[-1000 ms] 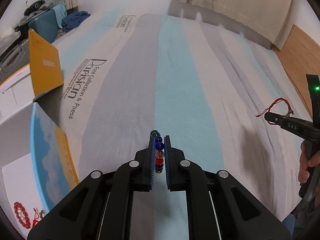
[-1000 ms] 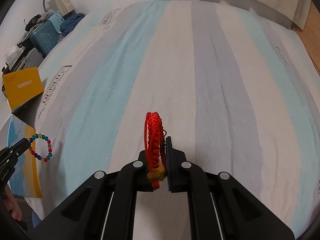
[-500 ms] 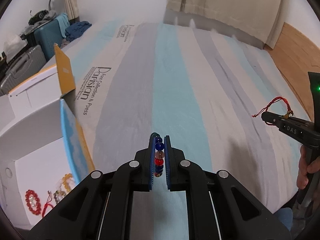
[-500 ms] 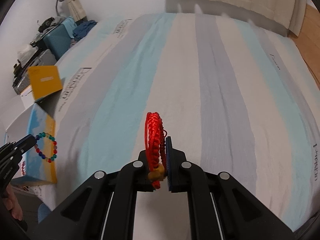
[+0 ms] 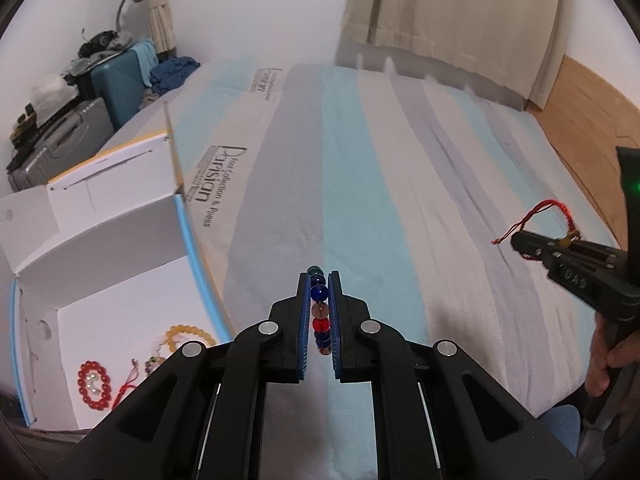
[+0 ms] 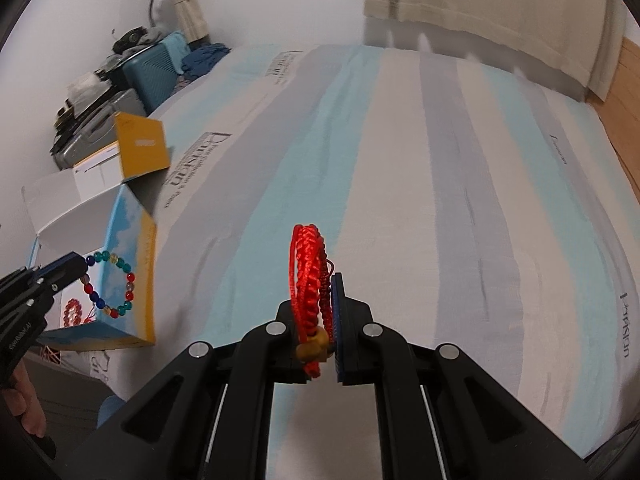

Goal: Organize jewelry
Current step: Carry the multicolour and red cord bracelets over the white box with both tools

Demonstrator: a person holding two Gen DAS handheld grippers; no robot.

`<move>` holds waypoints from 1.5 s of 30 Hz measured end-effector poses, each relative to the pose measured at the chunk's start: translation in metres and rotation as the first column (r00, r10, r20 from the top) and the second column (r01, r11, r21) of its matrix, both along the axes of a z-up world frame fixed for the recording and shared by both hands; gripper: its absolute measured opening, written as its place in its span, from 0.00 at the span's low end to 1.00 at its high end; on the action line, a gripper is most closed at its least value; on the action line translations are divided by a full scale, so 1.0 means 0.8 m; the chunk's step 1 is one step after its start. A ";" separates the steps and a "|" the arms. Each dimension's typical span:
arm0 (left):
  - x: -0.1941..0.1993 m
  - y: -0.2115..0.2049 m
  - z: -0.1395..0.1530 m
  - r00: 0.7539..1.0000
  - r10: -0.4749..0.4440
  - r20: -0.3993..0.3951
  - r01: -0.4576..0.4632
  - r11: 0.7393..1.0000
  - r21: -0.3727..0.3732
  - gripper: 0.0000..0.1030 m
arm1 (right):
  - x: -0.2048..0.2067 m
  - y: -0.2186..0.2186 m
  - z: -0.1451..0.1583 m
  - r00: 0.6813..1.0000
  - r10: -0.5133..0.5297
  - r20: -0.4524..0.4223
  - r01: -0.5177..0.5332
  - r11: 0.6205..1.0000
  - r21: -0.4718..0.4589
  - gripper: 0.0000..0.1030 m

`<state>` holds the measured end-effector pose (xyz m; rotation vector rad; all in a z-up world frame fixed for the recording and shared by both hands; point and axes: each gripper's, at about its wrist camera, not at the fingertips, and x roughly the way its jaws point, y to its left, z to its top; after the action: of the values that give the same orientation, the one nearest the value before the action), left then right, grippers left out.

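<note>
Box (image 5: 100, 240) nearer; jaws clamp multicolour bead bracelet (image 5: 320, 312), red braided bracelet (image 6: 310, 276).

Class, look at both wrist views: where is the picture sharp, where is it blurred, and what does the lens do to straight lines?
Left wrist view: beaded bracelet sharp, box edge smeared, curtain soft. Right wrist view: red cord bracelet crisp, box blurred; both views bow the bedsheet stripes, with dark corners.
</note>
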<state>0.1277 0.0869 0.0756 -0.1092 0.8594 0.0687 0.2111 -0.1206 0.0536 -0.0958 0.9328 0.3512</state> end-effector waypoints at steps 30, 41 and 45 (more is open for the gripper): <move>-0.171 0.278 -0.008 0.935 0.354 -0.032 -0.354 0.935 0.008 0.08 | -0.116 0.375 -0.010 0.908 0.418 -0.014 -0.419 0.908 -0.011 0.06; -0.172 0.321 -0.061 0.917 0.379 -0.126 -0.384 0.923 -0.014 0.08 | -0.111 0.423 -0.068 0.898 0.427 -0.102 -0.434 0.899 -0.060 0.06; -0.164 0.325 -0.078 0.915 0.373 -0.152 -0.380 0.925 -0.018 0.08 | -0.102 0.428 -0.090 0.898 0.417 -0.142 -0.430 0.900 -0.076 0.06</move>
<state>-0.0033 0.3470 0.0135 -0.3180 0.9780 0.4242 0.1293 0.2219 -0.0186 -0.3840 1.0508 0.7199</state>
